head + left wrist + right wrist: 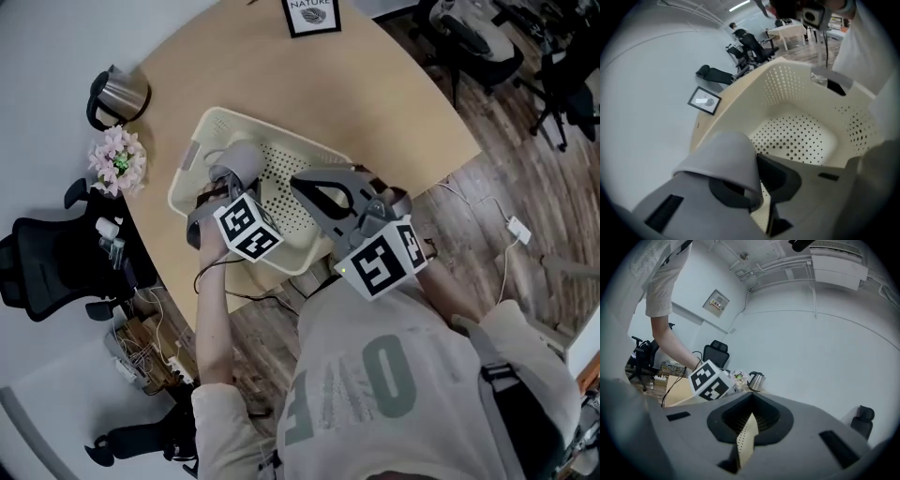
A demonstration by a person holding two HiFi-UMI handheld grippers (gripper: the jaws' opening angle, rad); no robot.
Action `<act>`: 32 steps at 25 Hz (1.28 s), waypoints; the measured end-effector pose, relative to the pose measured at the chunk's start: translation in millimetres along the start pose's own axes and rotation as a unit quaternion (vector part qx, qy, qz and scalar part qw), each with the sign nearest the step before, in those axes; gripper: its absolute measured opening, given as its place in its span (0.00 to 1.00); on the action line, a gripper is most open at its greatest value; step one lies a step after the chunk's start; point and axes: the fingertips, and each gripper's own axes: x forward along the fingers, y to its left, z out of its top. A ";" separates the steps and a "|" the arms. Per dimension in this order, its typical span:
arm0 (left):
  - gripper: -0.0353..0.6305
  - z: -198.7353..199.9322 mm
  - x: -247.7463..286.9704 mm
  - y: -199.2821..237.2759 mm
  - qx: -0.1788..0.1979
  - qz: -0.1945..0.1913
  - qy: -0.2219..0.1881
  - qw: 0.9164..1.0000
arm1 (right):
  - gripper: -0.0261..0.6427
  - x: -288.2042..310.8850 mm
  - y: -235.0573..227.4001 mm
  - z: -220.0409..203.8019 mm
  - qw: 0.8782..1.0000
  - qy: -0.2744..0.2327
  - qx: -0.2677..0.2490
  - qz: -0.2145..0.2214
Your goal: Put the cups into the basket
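A cream perforated basket stands on the round wooden table. My left gripper is shut on a grey cup and holds it over the basket's left part. In the left gripper view the cup sits tilted between the jaws, with the basket's bare perforated floor below and beyond it. My right gripper is at the basket's near right rim. In the right gripper view its jaws are shut on the basket's wall. No other cup shows.
A metal kettle and a pink flower bunch stand at the table's left edge. A framed picture stands at the far edge. A black office chair and cables lie on the floor to the left.
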 end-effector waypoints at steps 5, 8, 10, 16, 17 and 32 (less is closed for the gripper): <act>0.13 -19.3 36.1 -32.1 0.076 -0.070 0.069 0.992 | 0.04 -15.7 -11.8 -9.8 1.000 0.006 0.020 -0.021; 0.13 -29.3 44.7 -44.1 0.128 -0.108 0.109 0.980 | 0.04 -21.7 -21.2 -14.8 0.999 0.007 0.024 -0.031; 0.14 -36.7 48.8 -53.6 0.164 -0.132 0.128 0.969 | 0.04 -23.3 -23.1 -17.2 0.999 0.006 0.025 -0.034; 0.14 -53.1 54.9 -84.4 0.224 -0.182 0.156 0.945 | 0.04 -31.8 -27.5 -10.5 0.999 -0.010 0.035 -0.041; 0.14 -52.7 55.4 -84.0 0.232 -0.179 0.156 0.943 | 0.04 -31.6 -29.4 -9.5 0.998 -0.012 0.036 -0.041; 0.34 -14.6 2.2 -47.8 0.163 -0.105 0.094 0.976 | 0.04 -15.6 -16.5 7.8 0.999 -0.044 0.021 -0.001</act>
